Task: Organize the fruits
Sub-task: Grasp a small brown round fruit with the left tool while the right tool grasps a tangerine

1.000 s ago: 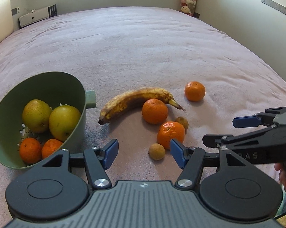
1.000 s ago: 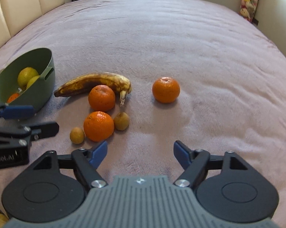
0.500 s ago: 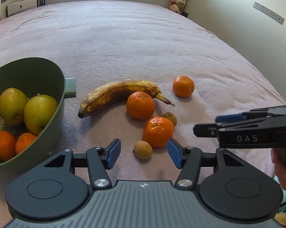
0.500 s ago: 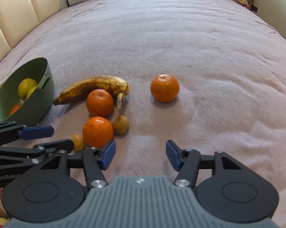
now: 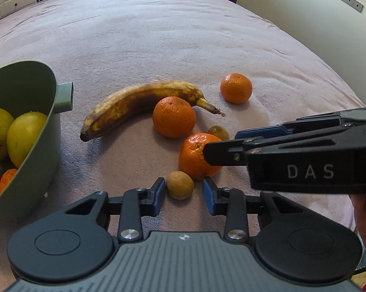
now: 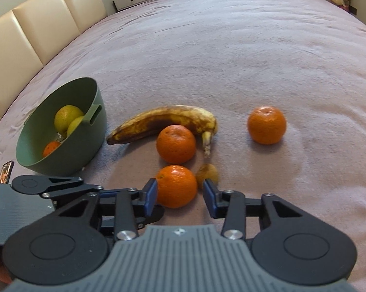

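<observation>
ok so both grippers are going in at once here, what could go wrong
The left gripper brackets the small brown fruit while the right gripper brackets the nearest orange just beside it, so the grippers may collide. Closing on the orange could nudge the other brown fruit away.

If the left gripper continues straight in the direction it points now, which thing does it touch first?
Most likely the small brown fruit, which lies just ahead of the open left gripper, between its jaws. The nearest orange sits right behind it; depth is hard to judge.
</observation>
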A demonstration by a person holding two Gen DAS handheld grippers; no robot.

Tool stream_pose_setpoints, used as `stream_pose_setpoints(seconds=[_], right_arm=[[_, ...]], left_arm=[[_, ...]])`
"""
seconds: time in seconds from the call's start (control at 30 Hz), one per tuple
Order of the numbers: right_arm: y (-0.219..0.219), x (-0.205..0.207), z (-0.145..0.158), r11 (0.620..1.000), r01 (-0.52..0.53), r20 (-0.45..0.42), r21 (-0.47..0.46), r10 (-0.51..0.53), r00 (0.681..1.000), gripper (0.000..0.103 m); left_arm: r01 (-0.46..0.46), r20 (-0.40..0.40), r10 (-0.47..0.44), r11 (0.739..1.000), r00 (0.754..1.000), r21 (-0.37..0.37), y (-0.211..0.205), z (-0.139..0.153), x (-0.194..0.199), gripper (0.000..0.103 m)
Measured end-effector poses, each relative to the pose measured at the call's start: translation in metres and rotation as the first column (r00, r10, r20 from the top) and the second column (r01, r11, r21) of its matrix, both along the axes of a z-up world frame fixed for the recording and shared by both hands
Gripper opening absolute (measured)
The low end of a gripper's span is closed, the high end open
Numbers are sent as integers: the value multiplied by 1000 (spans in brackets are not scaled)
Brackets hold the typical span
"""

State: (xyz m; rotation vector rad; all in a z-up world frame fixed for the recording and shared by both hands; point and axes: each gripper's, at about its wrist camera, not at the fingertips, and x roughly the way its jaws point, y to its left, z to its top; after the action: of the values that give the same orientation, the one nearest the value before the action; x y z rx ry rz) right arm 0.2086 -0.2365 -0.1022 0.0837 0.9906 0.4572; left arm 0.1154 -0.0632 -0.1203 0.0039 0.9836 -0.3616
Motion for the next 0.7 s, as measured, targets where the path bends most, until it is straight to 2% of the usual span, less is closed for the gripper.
stream_pose_setpoints(seconds=[0.23, 0.7], right_arm=[[11, 7, -11, 1000, -1, -31, -19, 0, 1000, 39], [19, 13, -20, 1000, 12, -77, -8, -12, 997, 43]], left_arm=[[0, -13, 0, 1000, 1000, -13, 3, -1, 4, 28], [-5, -61, 4, 1000, 998, -13, 4, -2, 7, 27]])
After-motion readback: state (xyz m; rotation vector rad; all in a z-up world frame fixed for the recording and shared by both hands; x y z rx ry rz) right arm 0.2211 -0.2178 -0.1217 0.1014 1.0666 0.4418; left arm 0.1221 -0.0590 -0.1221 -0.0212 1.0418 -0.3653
